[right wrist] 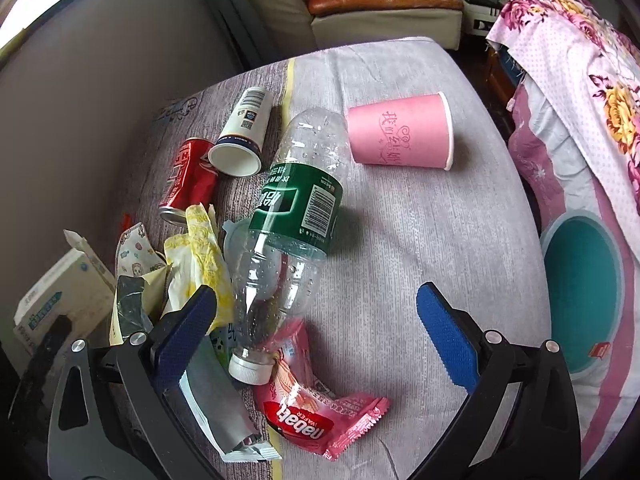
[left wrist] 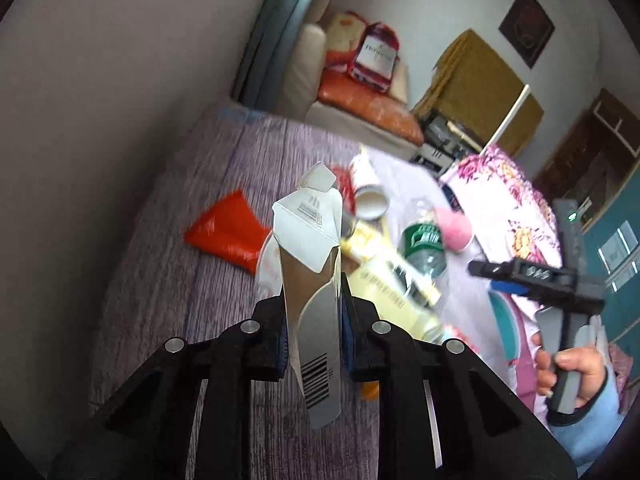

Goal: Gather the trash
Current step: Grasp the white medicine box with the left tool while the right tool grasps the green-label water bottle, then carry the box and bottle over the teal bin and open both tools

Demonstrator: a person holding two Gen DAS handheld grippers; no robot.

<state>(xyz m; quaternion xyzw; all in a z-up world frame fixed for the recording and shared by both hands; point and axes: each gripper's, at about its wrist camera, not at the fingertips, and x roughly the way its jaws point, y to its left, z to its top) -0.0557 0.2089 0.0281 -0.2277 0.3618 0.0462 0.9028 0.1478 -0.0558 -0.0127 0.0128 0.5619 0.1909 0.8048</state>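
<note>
In the left wrist view, at the bottom centre, the left gripper has its fingers pinched nearly together on a flattened white carton, which stands up between the pads with its folded top toward the middle of the frame. Held by its thin lower end, the carton seems lifted clear of the bed, probably so it can be carried off as one piece of trash.

In the right wrist view, the right gripper at the lower edge has its fingers spread wide and holds nothing. Between them lies the capped neck of a clear plastic bottle with a green label, resting on a pink wafer wrapper. The wide spread looks suited to taking the bottle across its body.

Further up, left of centre, crumpled yellow paper and a red can lie close together beside a white paper cup on its side. A pink paper cup lies apart at upper centre right. A floral quilt is bunched along the right edge.
</note>
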